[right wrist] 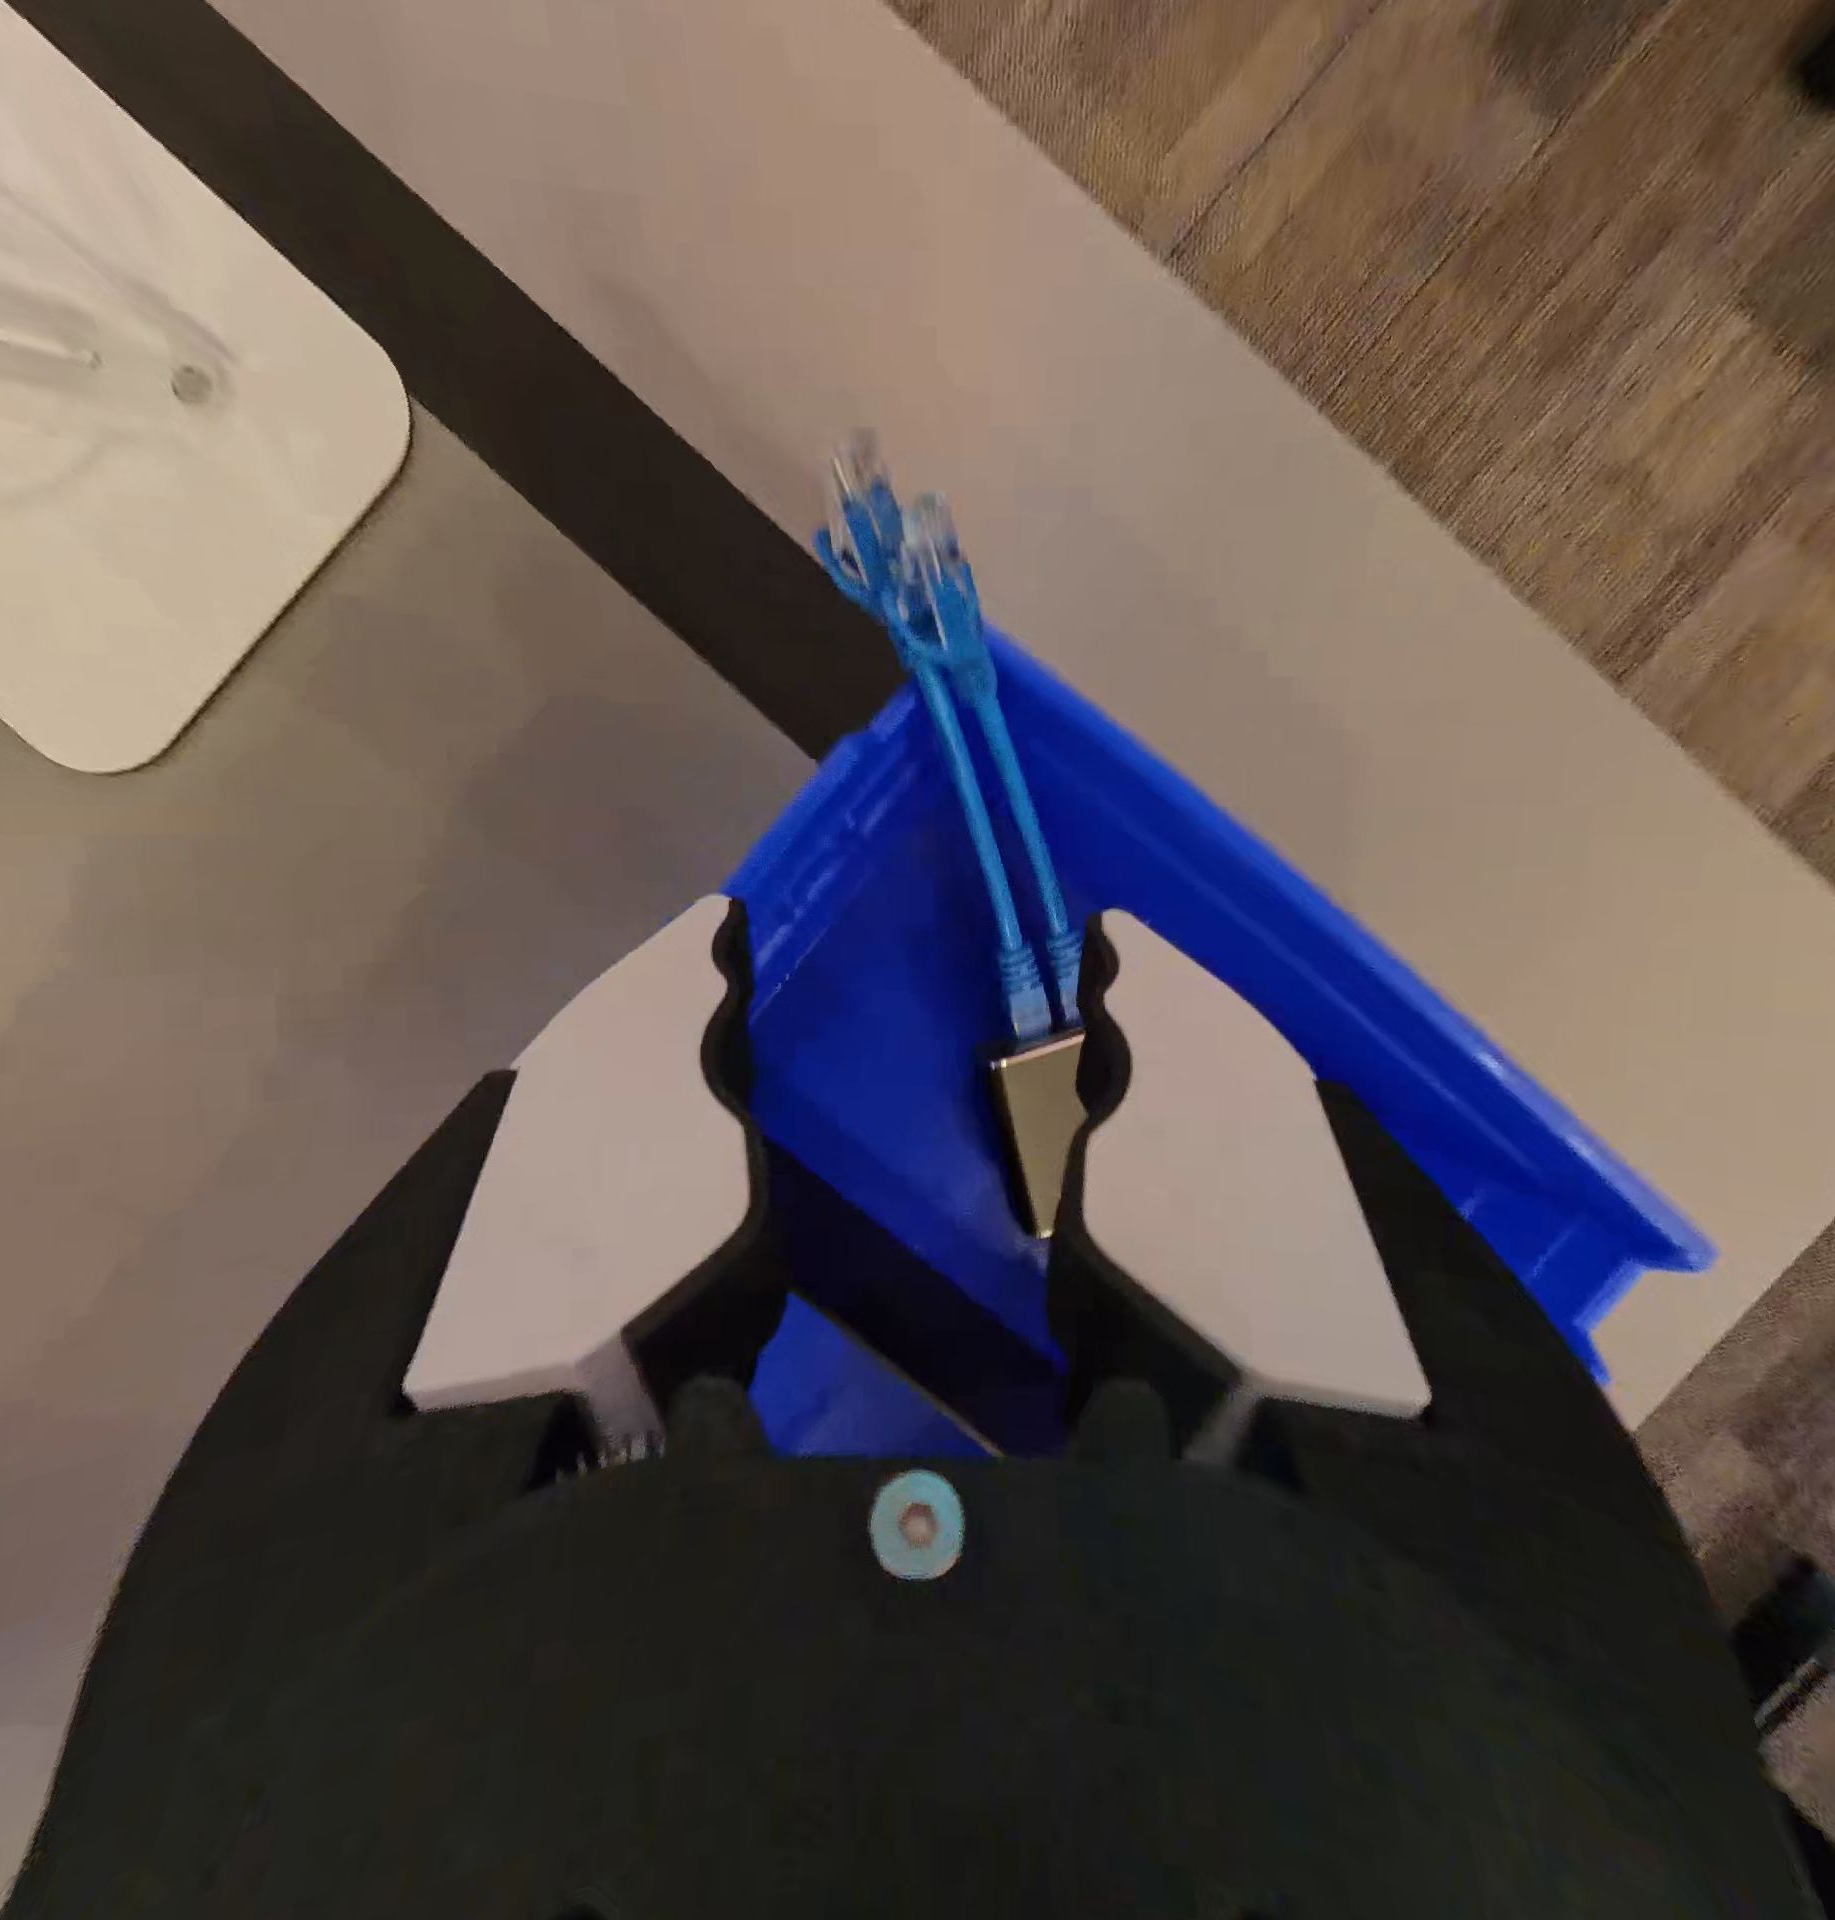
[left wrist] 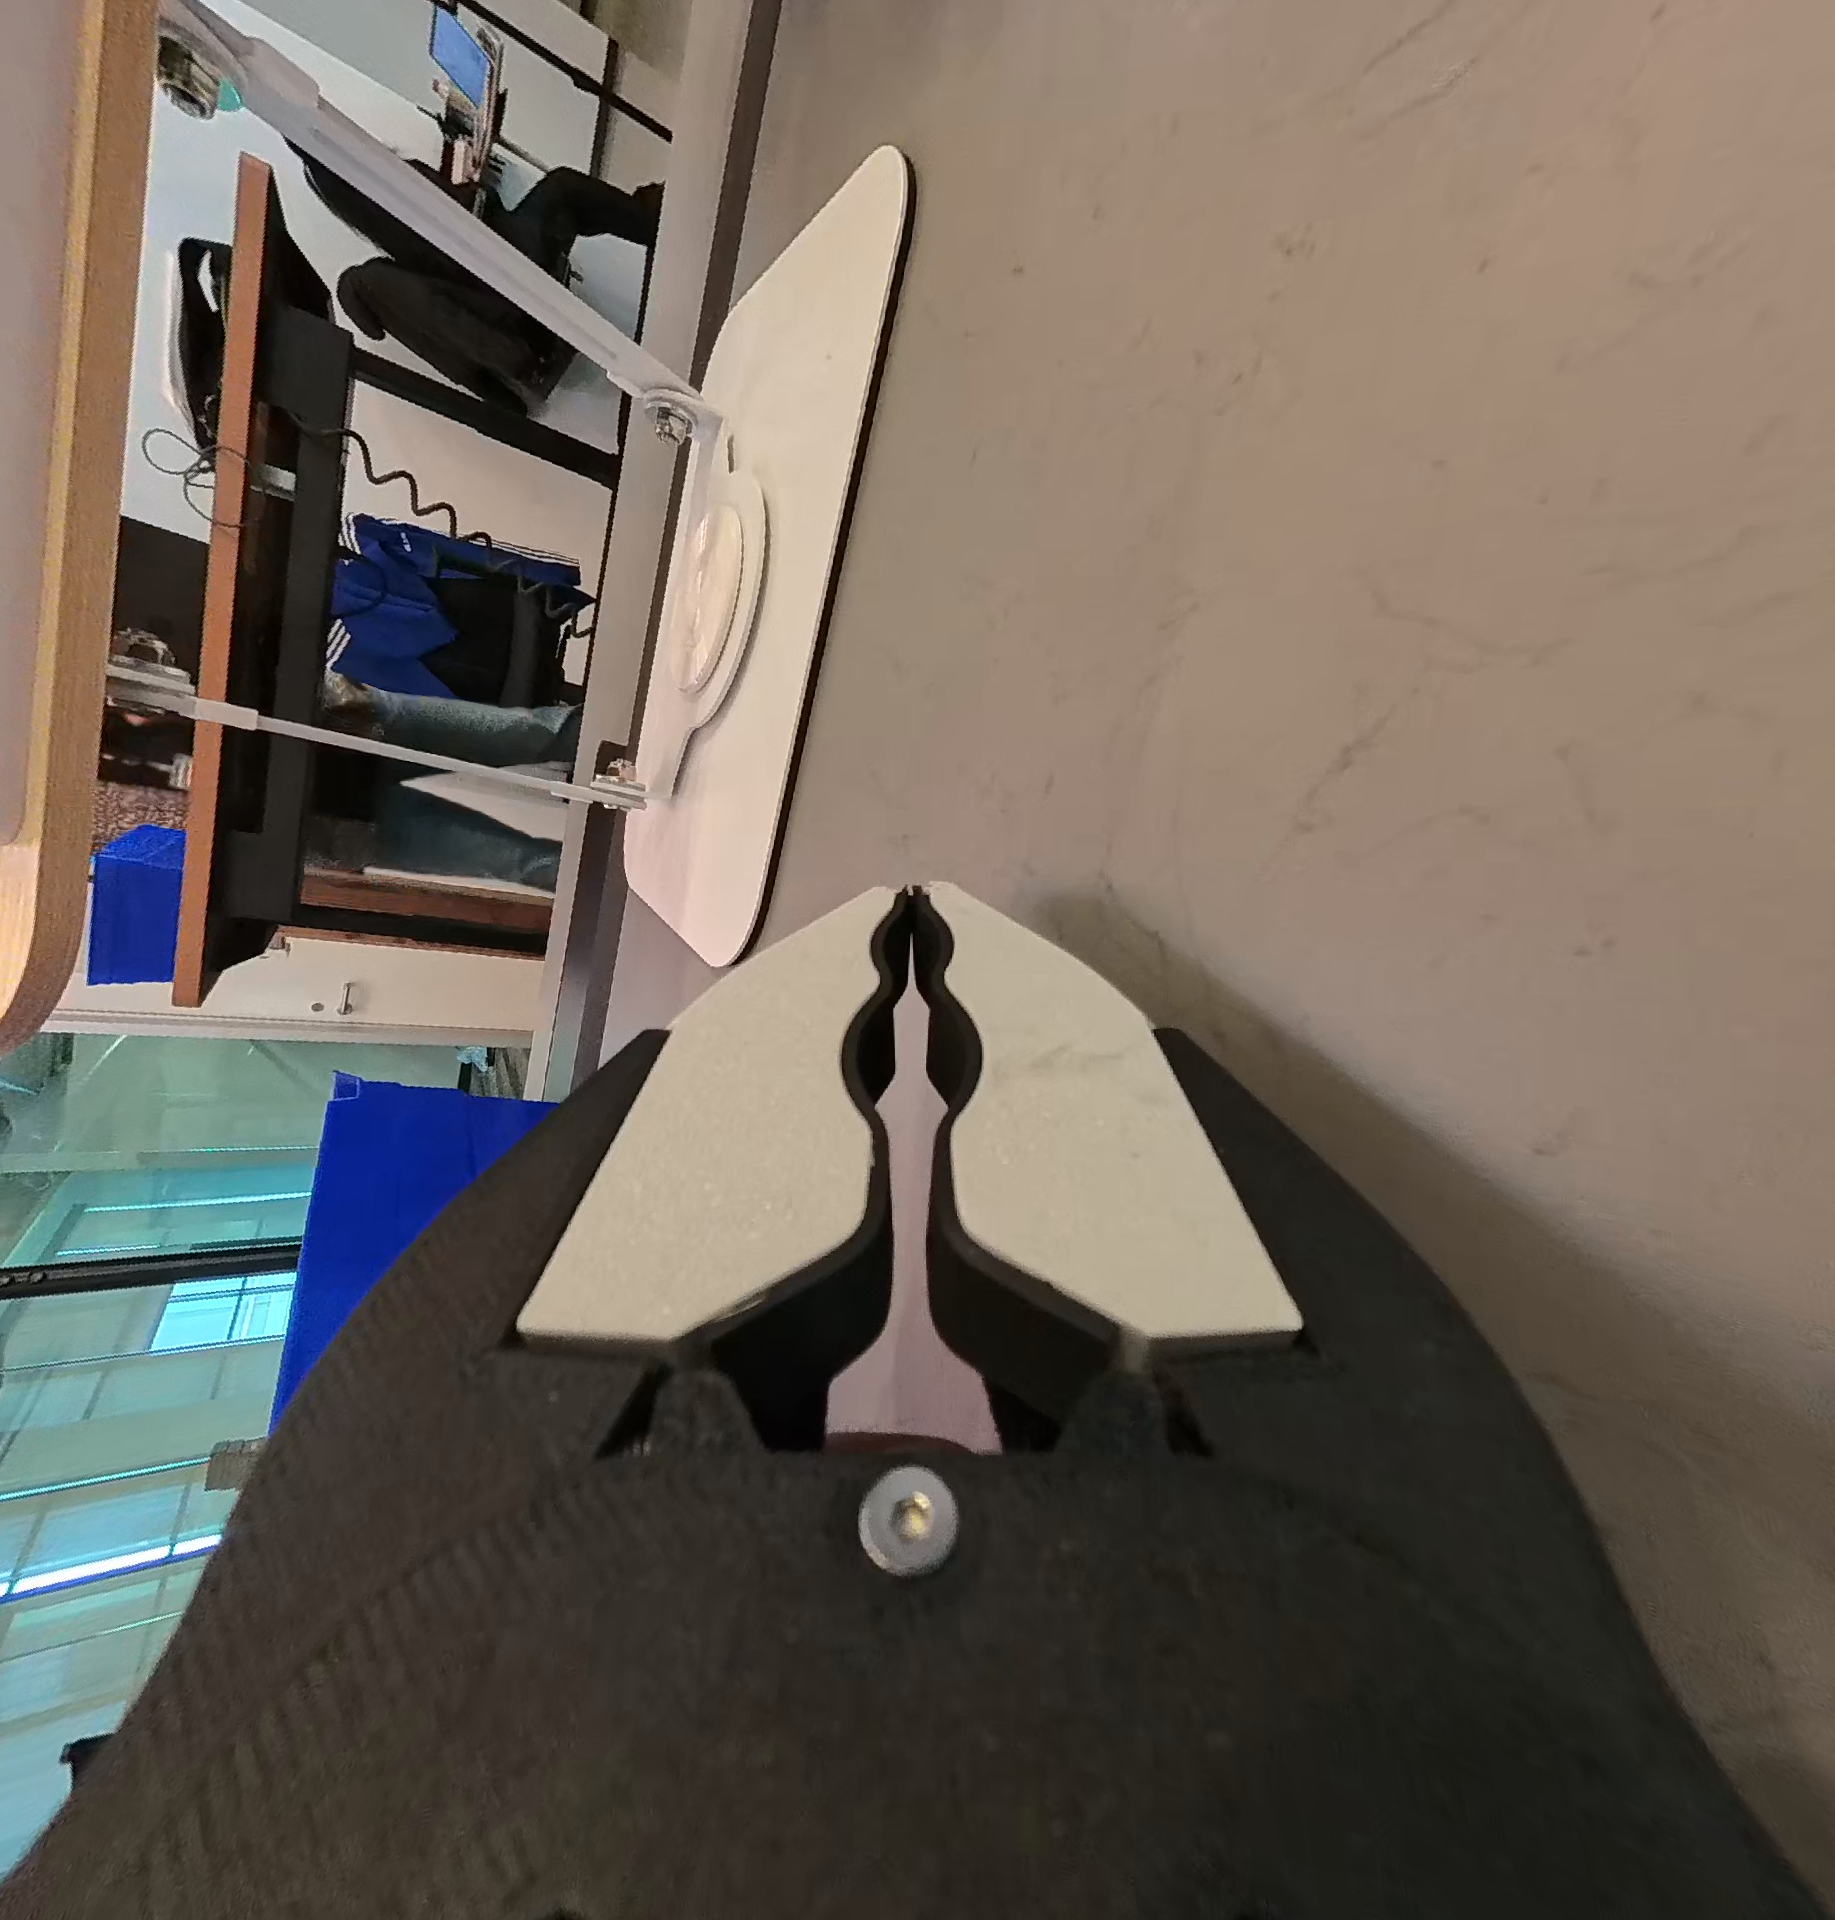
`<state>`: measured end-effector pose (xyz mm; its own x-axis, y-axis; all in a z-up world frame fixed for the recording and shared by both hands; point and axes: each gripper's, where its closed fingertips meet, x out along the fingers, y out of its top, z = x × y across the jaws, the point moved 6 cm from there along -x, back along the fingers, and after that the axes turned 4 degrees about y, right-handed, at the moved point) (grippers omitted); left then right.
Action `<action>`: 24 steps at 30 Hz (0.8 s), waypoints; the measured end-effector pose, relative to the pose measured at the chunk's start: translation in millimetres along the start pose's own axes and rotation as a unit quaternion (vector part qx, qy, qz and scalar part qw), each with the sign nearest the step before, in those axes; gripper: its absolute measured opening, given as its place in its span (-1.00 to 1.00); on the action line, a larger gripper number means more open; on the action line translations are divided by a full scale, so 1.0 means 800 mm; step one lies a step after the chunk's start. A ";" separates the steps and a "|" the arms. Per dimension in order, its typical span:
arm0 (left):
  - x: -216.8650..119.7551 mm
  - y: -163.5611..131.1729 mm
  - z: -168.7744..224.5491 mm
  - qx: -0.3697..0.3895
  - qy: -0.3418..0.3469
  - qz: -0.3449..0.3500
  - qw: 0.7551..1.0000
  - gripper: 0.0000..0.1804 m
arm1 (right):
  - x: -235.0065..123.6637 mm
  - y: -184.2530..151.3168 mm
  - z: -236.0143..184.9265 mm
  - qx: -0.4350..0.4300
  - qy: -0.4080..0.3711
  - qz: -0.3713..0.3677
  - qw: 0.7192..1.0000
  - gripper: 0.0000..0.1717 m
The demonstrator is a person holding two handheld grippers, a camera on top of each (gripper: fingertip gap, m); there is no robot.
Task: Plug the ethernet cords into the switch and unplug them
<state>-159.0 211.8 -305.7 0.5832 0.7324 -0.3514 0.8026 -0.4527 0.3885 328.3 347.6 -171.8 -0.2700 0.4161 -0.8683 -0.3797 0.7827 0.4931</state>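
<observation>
In the right wrist view my right gripper (right wrist: 915,920) is open wide above a blue bin (right wrist: 1256,935). A small metallic switch (right wrist: 1038,1122) sits against the inner side of the right-hand finger (right wrist: 1204,1143), and the left-hand finger stands well clear of it. Two blue ethernet cords (right wrist: 980,790) are plugged into the switch. They run away from me and end in loose blue plugs (right wrist: 892,530). In the left wrist view my left gripper (left wrist: 911,891) is shut with nothing between its pads, low over the grey table (left wrist: 1412,520).
A white rounded board (left wrist: 788,468) with a clear stand on it lies on the table ahead of the left gripper; it also shows in the right wrist view (right wrist: 165,468). A dark table edge strip (right wrist: 477,312) and carpet floor (right wrist: 1515,260) lie beyond the bin. From the right gripper's tips to the small metallic switch (right wrist: 1038,1122) is close to 10 centimetres.
</observation>
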 end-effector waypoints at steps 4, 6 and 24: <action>0.002 -0.001 0.000 0.000 0.000 0.000 1.000 -1.00 | 0.007 0.003 -0.009 -0.008 -0.004 -0.024 1.000 -0.31; 0.003 -0.001 0.000 0.000 0.000 0.000 1.000 -1.00 | 0.006 -0.005 -0.013 0.000 -0.011 -0.033 0.999 -0.34; -0.044 -0.021 -0.054 -0.062 0.019 -0.060 0.996 -0.54 | -0.099 -0.187 -0.069 0.074 -0.087 0.085 0.990 -0.03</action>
<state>-198.7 215.7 -263.0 0.4775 0.7971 -0.3698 0.8430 -0.2970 0.4484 357.7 171.8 -174.2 -0.1585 0.6110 -0.7756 -0.2044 0.7482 0.6312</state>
